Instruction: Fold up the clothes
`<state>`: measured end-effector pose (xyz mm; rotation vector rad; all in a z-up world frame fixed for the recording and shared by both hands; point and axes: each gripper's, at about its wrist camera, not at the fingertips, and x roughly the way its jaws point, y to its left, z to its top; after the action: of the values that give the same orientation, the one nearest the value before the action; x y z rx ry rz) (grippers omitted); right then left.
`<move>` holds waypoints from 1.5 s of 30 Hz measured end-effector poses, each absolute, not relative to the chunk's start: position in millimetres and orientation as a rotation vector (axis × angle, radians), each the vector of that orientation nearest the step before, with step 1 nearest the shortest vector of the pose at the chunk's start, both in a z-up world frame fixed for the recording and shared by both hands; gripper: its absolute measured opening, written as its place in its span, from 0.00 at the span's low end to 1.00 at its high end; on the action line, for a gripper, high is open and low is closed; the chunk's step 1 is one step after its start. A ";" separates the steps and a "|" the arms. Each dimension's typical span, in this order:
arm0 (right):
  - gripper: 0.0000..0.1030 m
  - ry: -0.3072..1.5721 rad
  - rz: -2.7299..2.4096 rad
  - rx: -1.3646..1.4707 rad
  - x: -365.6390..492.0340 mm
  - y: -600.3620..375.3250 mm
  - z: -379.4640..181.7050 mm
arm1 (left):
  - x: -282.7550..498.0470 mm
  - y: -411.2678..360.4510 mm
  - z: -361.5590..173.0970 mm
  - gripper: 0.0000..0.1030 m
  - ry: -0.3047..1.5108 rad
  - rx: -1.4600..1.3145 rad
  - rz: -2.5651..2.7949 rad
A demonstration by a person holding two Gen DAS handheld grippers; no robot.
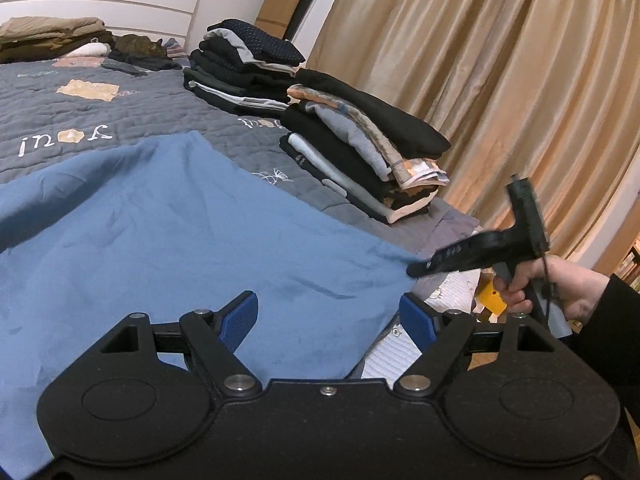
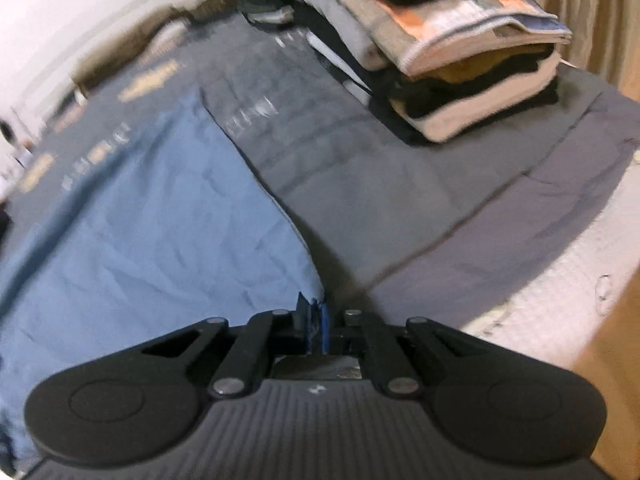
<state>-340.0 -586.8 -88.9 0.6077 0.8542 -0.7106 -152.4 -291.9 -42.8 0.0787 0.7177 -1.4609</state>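
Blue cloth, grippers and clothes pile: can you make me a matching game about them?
Things:
1. blue cloth
2. left gripper
3. right gripper
4. folded clothes pile

States:
A. shut, pinching a corner of cloth
B. stacked beside the curtain
C. spread over the grey bedspread
D. jaws wide open, gripping nothing

Pairs: 1-C, 2-D, 3-A, 4-B

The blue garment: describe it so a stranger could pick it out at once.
Start at the bed with the grey quilt, folded stacks along its curtain side. The blue garment lies spread across the near part, its corner pinched in the right gripper. It is the only unfolded, plain mid-blue piece; the stacks are mostly black, grey and beige.
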 end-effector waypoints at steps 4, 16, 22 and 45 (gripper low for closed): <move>0.14 0.941 -0.746 0.576 -329.6 -587.7 -100.8 | -151.9 -291.6 -42.4 0.74 0.719 0.080 -1.458; 0.55 0.641 -0.743 0.458 -320.7 -558.7 -22.7 | -146.2 -279.4 -34.4 0.76 0.698 0.057 -1.428; 0.67 0.551 -0.586 0.398 -265.8 -522.2 2.7 | -131.2 -262.2 -32.4 0.78 0.692 0.039 -1.365; 0.68 0.577 0.087 0.418 -52.2 -389.3 -24.9 | 50.0 -94.1 -23.7 0.78 0.706 -0.162 -0.694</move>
<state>-52.2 -389.3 -24.9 0.4177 0.5774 0.0870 50.0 -94.1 -23.7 -0.1616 0.7064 -0.6944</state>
